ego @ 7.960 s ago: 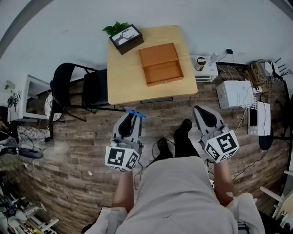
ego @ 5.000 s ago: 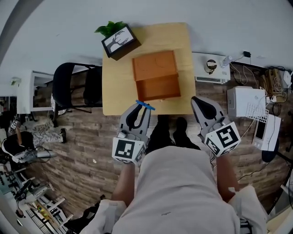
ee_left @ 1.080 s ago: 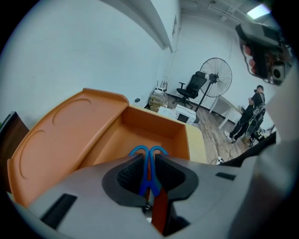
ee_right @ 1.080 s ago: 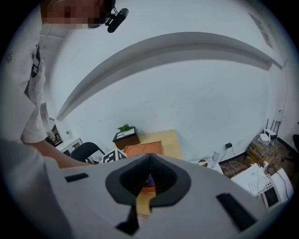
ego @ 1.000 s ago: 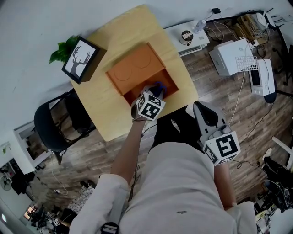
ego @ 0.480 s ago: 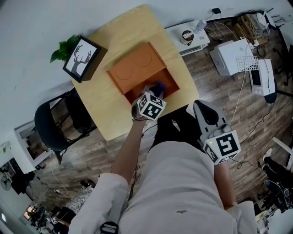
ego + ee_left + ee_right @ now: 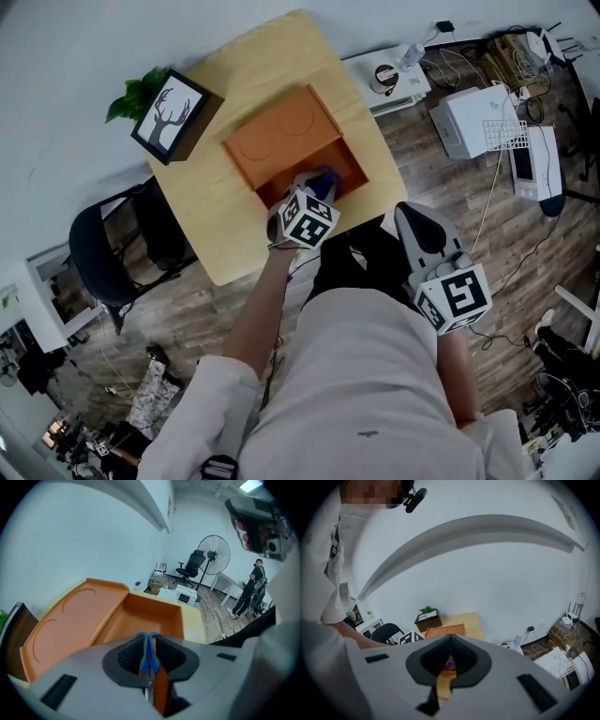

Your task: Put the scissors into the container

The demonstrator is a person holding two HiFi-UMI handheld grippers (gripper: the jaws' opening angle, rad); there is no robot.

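Observation:
My left gripper is shut on blue-handled scissors and holds them over the open tray of the orange container on the wooden table. In the left gripper view the scissors stand pinched between the black pads, handles up, above the tray with its flat lid lying open to the left. My right gripper hangs off the table by the person's right side, shut with nothing in it; in its own view the gripper points toward the table.
A deer picture frame with a plant sits at the table's far left corner. A black chair stands left of the table. White appliances and cables crowd the floor at right. A fan and a standing person are across the room.
The person walked up to the table and the left gripper carried the scissors out over the orange tray. Over the last second it has barely shifted. The right gripper stayed low.

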